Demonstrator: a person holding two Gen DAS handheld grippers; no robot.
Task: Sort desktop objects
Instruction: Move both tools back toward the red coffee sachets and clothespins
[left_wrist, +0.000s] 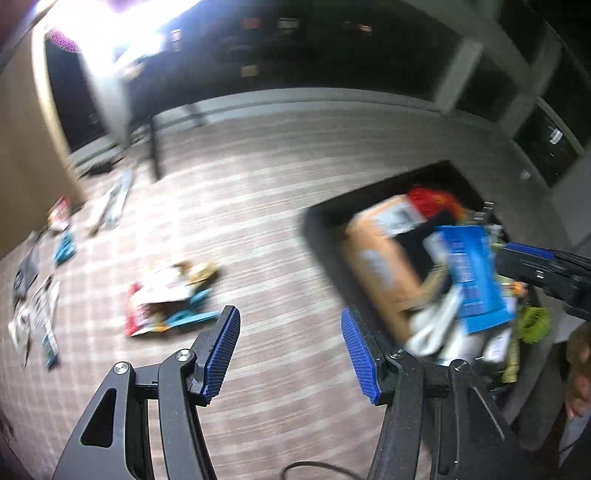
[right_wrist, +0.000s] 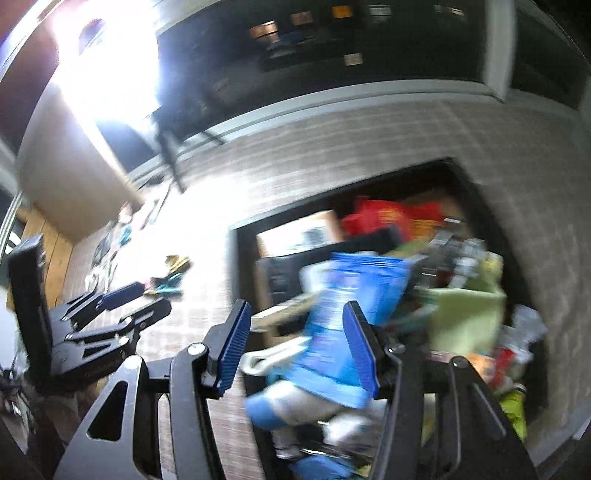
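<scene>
Both views are motion-blurred. A black bin (left_wrist: 317, 236) on the checked cloth holds a brown cardboard box (left_wrist: 380, 258), a red bag (left_wrist: 432, 201) and a blue packet (left_wrist: 474, 277) on top. My left gripper (left_wrist: 290, 354) is open and empty, above the cloth just left of the bin. My right gripper (right_wrist: 297, 345) is open over the bin (right_wrist: 243, 236), with the blue packet (right_wrist: 343, 314) lying between and behind its fingers, loose. The right gripper shows at the right edge of the left wrist view (left_wrist: 546, 269); the left gripper shows at the left of the right wrist view (right_wrist: 125, 299).
Loose items lie on the cloth: a red-and-white packet with a teal tool (left_wrist: 166, 299), leaflets and small packs at the far left (left_wrist: 40, 295). A black table leg (left_wrist: 155, 147) stands behind. The bin also holds green packets (right_wrist: 465, 314) and other clutter.
</scene>
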